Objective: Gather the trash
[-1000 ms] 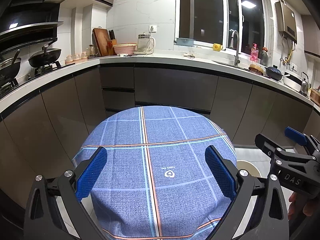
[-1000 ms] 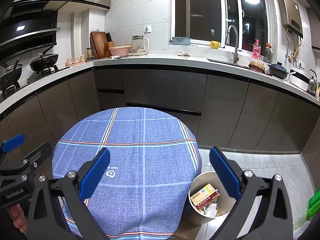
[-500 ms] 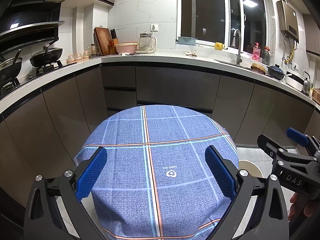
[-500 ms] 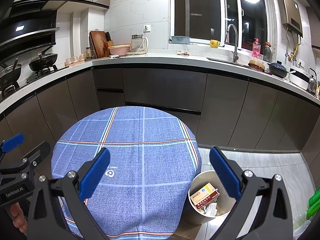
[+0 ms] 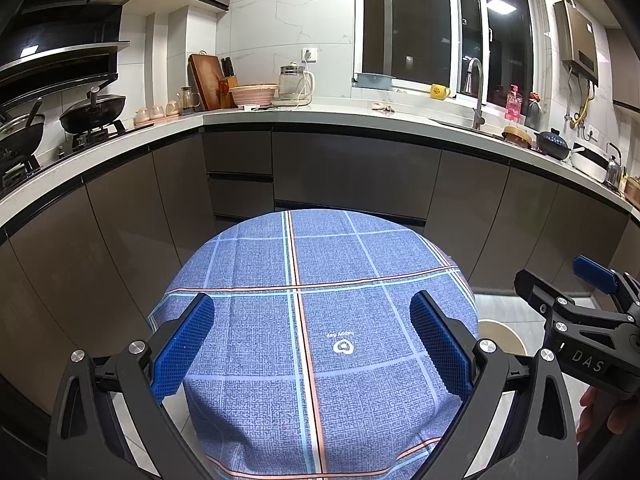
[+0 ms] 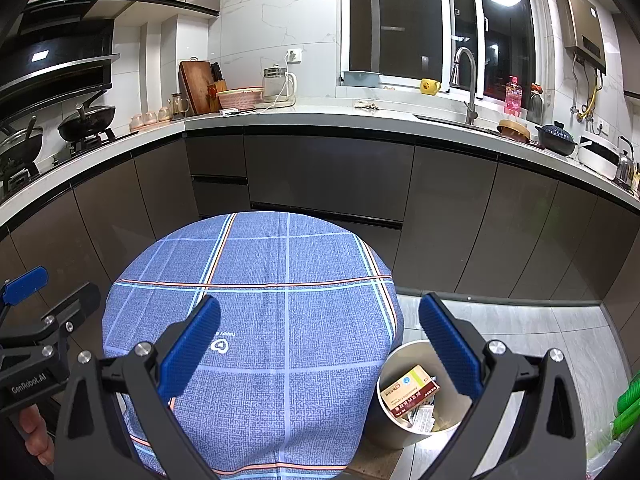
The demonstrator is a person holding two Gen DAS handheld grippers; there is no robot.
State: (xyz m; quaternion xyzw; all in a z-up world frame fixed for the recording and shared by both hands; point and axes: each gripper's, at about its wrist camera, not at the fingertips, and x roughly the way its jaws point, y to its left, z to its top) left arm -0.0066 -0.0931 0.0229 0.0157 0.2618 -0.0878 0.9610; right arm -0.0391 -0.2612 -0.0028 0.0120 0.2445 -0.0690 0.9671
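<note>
Both grippers hover with jaws spread wide and nothing between them: left gripper (image 5: pixel 312 340) over the middle of the cloth, right gripper (image 6: pixel 320 340) over the cloth's right edge, each with black angular arms and blue, finely dimpled pads (image 6: pixel 448 350). Trash sits in a bin (image 6: pixel 394 432), a pale round tub on the floor, just beside the table's right side and partly tucked under the hanging cloth; it lies low and right of the right gripper's centre, below its right finger. Inside: a flat cardboard box (image 6: pixel 408 390), cream and maroon with print, tilted against the wall, and crumpled pale wrappers (image 6: pixel 424 416) under it. From the left wrist view only a slice of the bin's rim (image 5: pixel 500 330) shows, past the right finger. Round table (image 6: pixel 280 264) wears a blue woven cloth, crossed by orange, light-blue and white lines, with a small white heart logo (image 6: pixel 219 346); its top is bare. Grey tile floor (image 6: pixel 520 320) has a dull sheen. Behind, matte dark cabinet fronts (image 6: pixel 328 172) curve under a pale speckled counter (image 6: pixel 320 114); marble-look wall, dark window. On the counter: wooden board (image 6: pixel 194 86), pink basket (image 6: pixel 239 98), glass kettle (image 6: pixel 276 82), yellow mug (image 6: pixel 429 86), steel tap (image 6: pixel 466 80), black wok (image 6: pixel 86 118). Green ribbed object (image 6: pixel 628 404) at far right, unclear.
</note>
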